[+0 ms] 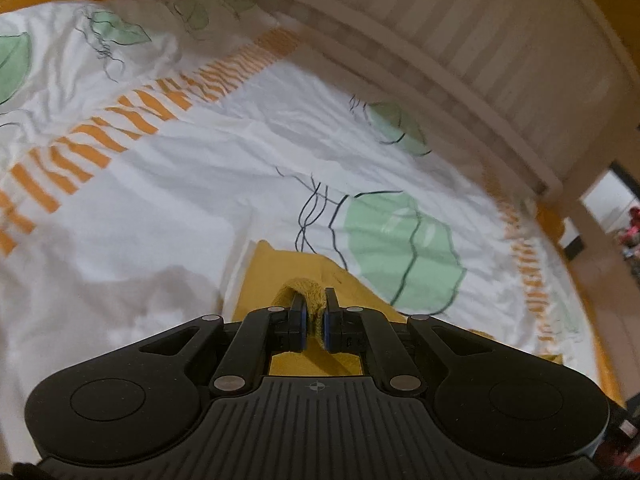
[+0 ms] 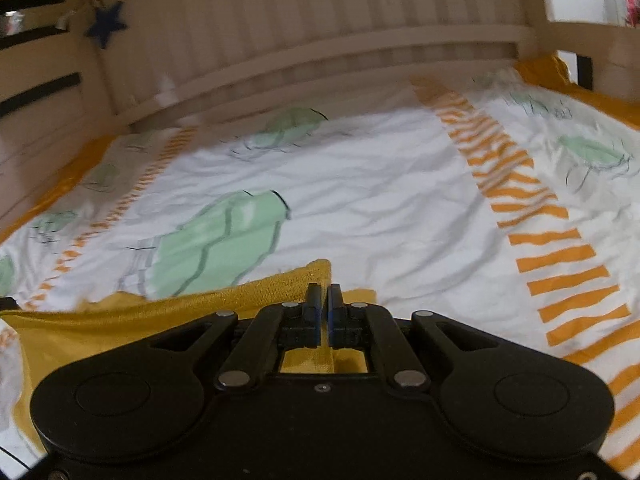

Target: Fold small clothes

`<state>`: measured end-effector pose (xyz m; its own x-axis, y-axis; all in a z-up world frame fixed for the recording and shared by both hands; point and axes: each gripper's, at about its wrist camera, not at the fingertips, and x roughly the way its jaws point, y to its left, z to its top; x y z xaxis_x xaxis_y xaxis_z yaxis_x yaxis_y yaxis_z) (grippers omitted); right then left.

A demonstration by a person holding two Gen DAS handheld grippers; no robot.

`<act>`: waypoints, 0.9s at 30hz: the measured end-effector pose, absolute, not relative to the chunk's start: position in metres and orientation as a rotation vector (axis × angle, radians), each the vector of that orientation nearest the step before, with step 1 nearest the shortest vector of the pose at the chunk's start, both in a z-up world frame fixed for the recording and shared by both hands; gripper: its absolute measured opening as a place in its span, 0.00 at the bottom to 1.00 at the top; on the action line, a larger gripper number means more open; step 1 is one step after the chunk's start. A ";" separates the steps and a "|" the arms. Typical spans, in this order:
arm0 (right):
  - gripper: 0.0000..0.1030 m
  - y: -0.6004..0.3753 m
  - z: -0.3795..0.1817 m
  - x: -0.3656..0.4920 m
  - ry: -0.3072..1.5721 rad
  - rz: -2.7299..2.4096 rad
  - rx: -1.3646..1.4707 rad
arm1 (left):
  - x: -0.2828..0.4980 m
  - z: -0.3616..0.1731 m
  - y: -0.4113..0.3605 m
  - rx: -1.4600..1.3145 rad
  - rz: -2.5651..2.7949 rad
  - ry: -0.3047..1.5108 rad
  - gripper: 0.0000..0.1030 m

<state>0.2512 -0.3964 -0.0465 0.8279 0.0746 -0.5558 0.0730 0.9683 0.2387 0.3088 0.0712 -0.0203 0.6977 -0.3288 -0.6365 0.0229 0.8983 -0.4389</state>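
Left tool (image 1: 314,312): jaws nearly together, a rolled fold of mustard-yellow garment (image 1: 296,280) pinched between the blue pads. Cloth bunches up through the jaws at lower centre of the frame, then spreads flat ahead and below the tool.

Right tool (image 2: 323,308): jaws drawn in tight at a knit edge of the same yellow garment (image 2: 248,296); the edge seems caught between the pads, though the contact itself is hidden by the fingers.

Key relation: in the right wrist view the garment's ribbed edge runs as a long band from the tool toward the lower left of the frame, taut-looking. So the long axis lies across between the two tools, each at one end of the edge. Neither hand is nearer; both look already on it.

Garment: small, mustard yellow, knit hem, thin body fabric, lies on the bed's quilt (image 1: 240,152), white with green shapes and orange stripe bands. Wooden slatted bed rail (image 2: 320,40) beyond, upper frame.

Judgement: the fold likely carries this held edge forward, over the body.
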 end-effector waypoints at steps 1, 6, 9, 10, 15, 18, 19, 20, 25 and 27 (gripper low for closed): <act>0.09 -0.398 -0.052 0.254 0.606 -0.010 0.266 | 0.317 -0.024 0.067 -0.408 -0.195 0.789 0.07; 0.09 -0.402 -0.069 0.260 0.643 -0.046 0.289 | 0.348 -0.044 0.054 -0.375 -0.172 0.835 0.07; 0.09 -0.401 -0.074 0.262 0.654 -0.058 0.279 | 0.360 -0.053 0.050 -0.353 -0.154 0.851 0.07; 0.09 -0.401 -0.075 0.263 0.655 -0.062 0.279 | 0.363 -0.056 0.050 -0.352 -0.144 0.856 0.07; 0.09 -0.401 -0.078 0.265 0.655 -0.080 0.281 | 0.373 -0.067 0.049 -0.343 -0.127 0.886 0.09; 0.09 -0.400 -0.078 0.267 0.653 -0.089 0.278 | 0.376 -0.070 0.051 -0.348 -0.125 0.907 0.09; 0.09 -0.399 -0.078 0.266 0.651 -0.093 0.277 | 0.377 -0.070 0.053 -0.353 -0.127 0.913 0.09; 0.09 -0.399 -0.078 0.267 0.651 -0.094 0.275 | 0.376 -0.070 0.055 -0.352 -0.129 0.915 0.09; 0.09 -0.399 -0.080 0.268 0.659 -0.106 0.275 | 0.372 -0.060 0.054 -0.251 -0.105 0.866 0.24; 0.09 -0.399 -0.082 0.268 0.663 -0.111 0.280 | 0.376 -0.055 0.057 -0.232 -0.100 0.845 0.24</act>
<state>0.2679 -0.3991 -0.0818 0.7837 -0.0130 -0.6210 0.1903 0.9567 0.2203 0.3757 0.0572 -0.0547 0.6606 -0.1795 -0.7289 -0.0046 0.9700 -0.2430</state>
